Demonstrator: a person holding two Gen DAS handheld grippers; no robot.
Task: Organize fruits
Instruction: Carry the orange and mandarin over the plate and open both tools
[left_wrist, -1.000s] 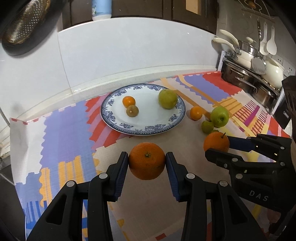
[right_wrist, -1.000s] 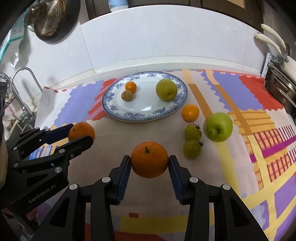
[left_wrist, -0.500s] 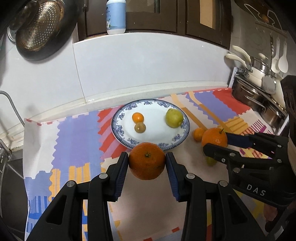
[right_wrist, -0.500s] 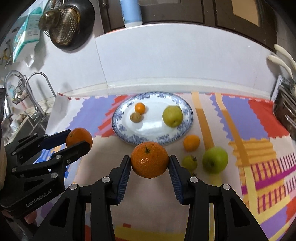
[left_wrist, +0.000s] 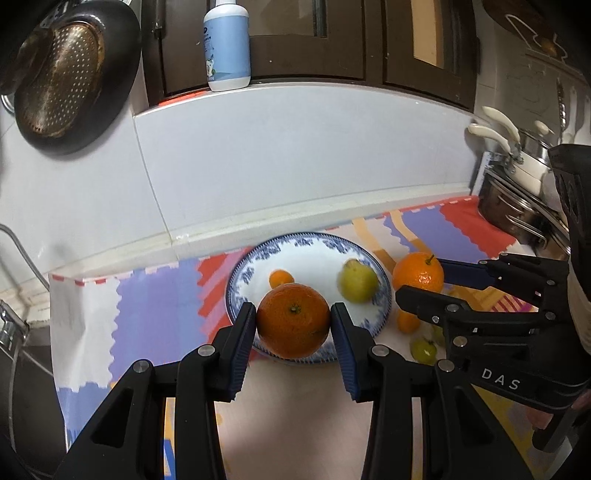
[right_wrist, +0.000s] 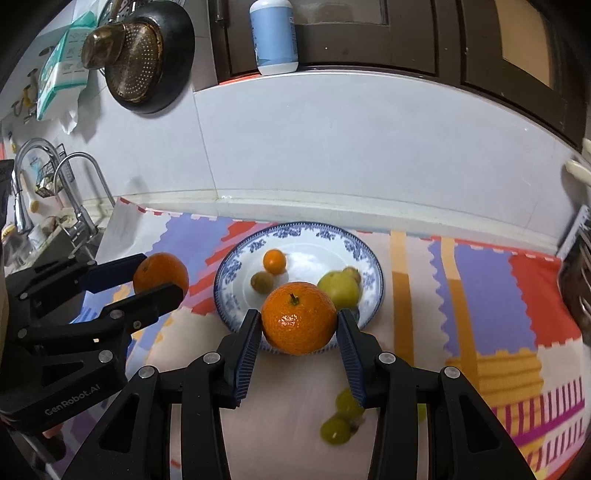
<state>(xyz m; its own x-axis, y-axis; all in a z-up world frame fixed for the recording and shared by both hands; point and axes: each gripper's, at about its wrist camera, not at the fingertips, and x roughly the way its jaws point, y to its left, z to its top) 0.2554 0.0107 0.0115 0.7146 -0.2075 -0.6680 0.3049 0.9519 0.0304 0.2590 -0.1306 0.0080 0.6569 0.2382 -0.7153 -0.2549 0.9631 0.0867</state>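
My left gripper (left_wrist: 293, 326) is shut on a large orange (left_wrist: 293, 325), held above the near rim of the blue-and-white plate (left_wrist: 382, 295). My right gripper (right_wrist: 298, 319) is shut on a second large orange (right_wrist: 298, 317), also above the plate's (right_wrist: 369, 258) near rim. Each gripper shows in the other's view, the right one (left_wrist: 419, 282) and the left one (right_wrist: 162, 278). On the plate lie a small orange (right_wrist: 274, 261), a small brown fruit (right_wrist: 262, 281) and a yellow-green pear (right_wrist: 340, 288). Small green fruits (right_wrist: 336, 430) and a small orange (left_wrist: 406, 321) lie on the mat.
A colourful patchwork mat (right_wrist: 480, 288) covers the counter. A white tiled backsplash (right_wrist: 332, 147) rises behind. A sink faucet (right_wrist: 77, 192) is at the left. Pots (left_wrist: 517, 199) stand at the right. A pan with a strainer (right_wrist: 144, 55) hangs above; a blue bottle (right_wrist: 275, 35) is on the ledge.
Both grippers have risen and tilted up with their oranges, so the plate now looks smaller and farther and more of the wall shows. Both grips are unchanged.
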